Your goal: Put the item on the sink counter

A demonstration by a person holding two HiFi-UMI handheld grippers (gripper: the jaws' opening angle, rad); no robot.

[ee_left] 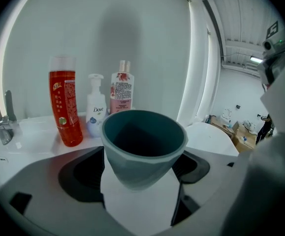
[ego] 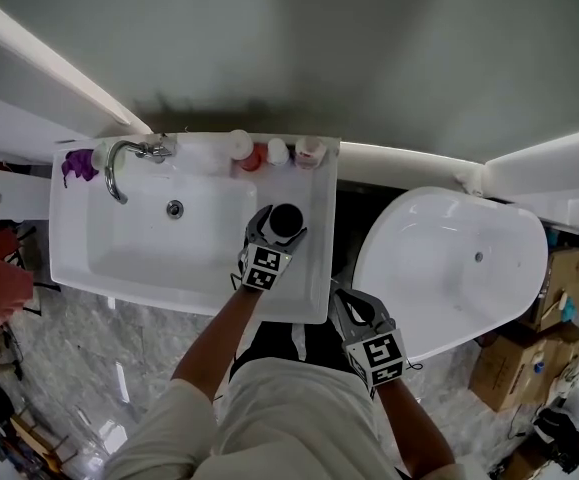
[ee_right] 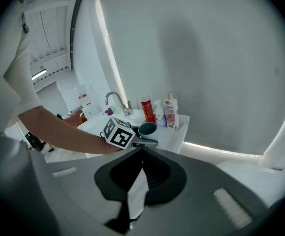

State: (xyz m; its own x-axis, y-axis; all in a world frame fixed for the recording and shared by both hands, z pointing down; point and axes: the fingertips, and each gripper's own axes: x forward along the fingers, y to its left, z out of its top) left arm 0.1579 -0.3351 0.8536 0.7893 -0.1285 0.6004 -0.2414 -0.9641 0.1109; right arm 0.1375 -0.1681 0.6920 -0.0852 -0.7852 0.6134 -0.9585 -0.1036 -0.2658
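left tongs [ego: 267, 240] clamp the cup [ego: 287, 220] upright, mouth up, just before the bottles [ego: 279, 152], over the tabletop [ego: 314, 273]; contact underneath unclear. right tongs [ego: 354, 308], closed on nothing, sit farther from the bottles.
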